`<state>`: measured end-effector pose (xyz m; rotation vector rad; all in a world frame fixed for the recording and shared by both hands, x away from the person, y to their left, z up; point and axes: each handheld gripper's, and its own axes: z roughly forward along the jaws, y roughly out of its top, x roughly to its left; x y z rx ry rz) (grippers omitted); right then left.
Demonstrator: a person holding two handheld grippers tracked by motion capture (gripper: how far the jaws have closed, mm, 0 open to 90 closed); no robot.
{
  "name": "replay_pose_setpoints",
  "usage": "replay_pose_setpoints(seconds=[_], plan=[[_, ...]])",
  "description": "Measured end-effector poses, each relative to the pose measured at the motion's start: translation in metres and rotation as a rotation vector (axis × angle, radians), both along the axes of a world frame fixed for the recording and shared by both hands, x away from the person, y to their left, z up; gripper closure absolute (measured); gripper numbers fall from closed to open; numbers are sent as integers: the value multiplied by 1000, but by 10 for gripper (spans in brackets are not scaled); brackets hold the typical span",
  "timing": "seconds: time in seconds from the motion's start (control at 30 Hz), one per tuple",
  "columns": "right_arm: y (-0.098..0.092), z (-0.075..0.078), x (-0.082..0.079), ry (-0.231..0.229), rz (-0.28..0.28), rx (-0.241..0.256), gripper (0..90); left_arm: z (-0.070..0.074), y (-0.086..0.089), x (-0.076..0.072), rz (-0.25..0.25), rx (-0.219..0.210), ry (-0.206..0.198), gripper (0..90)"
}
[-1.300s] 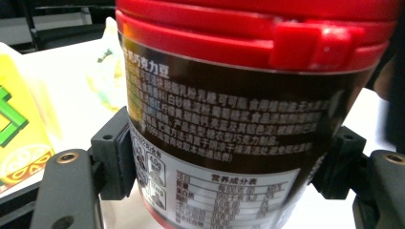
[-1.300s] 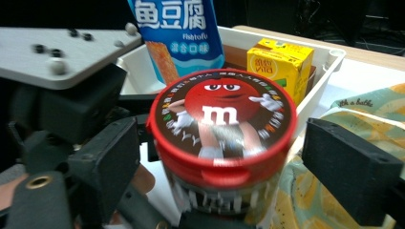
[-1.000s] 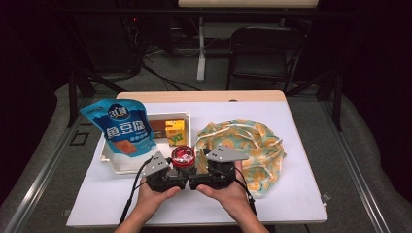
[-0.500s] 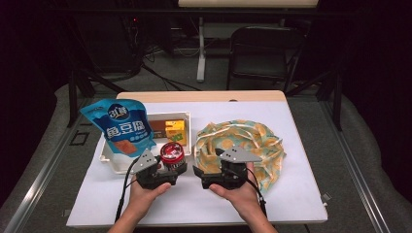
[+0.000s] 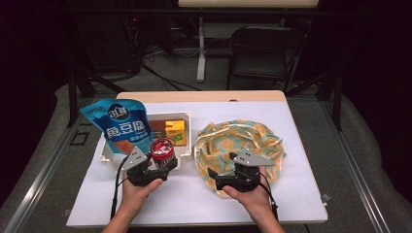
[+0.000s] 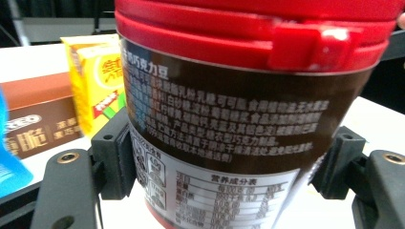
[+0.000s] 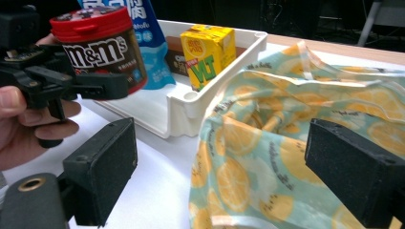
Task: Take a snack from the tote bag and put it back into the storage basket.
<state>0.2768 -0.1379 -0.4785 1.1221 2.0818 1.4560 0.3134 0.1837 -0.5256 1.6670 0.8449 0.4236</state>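
Here the left gripper [image 5: 154, 164] held the jar [image 5: 162, 148], a brown tub with a red lid, its two jaws pressed against the tub's opposite sides. In the left gripper view the jar [image 6: 248, 109] stood upright between the black pads, label text facing the camera. It was lifted off the table [image 5: 301, 121], at the near edge of the white tray [image 5: 187, 116], as the right gripper view showed, where the jar [image 7: 98, 45] hung above the tray's near corner [image 7: 191, 102].

In the tray stood a yellow carton [image 5: 175, 132] and a brown box [image 5: 156, 128]; a blue pouch [image 5: 119, 126] leaned at the tray's left end. The carton [image 7: 210, 52] stood upright against the tray's wall.

The right gripper [image 5: 224, 177] rested at the near edge of the bag [image 5: 243, 141], a crumpled cloth printed with lemons, lying just right of the tray. Its jaws stood wide apart with nothing between them, one pad over bare table and the other over the bag [image 7: 267, 157]. The two grippers were apart, each in one hand [image 5: 138, 187].
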Motion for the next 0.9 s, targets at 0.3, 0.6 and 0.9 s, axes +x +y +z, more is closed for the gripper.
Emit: replay_pose_setpoints(seconds=[0.3,0.6,0.9], plan=[[-13,-4,0,-3,-28,-11,104,-10,12,8,30,8,30,257],[-23,-8,-1,4,-50,-16,108,-19,17,17,66,32,54,256],[-26,-10,-1,6,-61,-18,112,-28,15,26,91,76,115,257]])
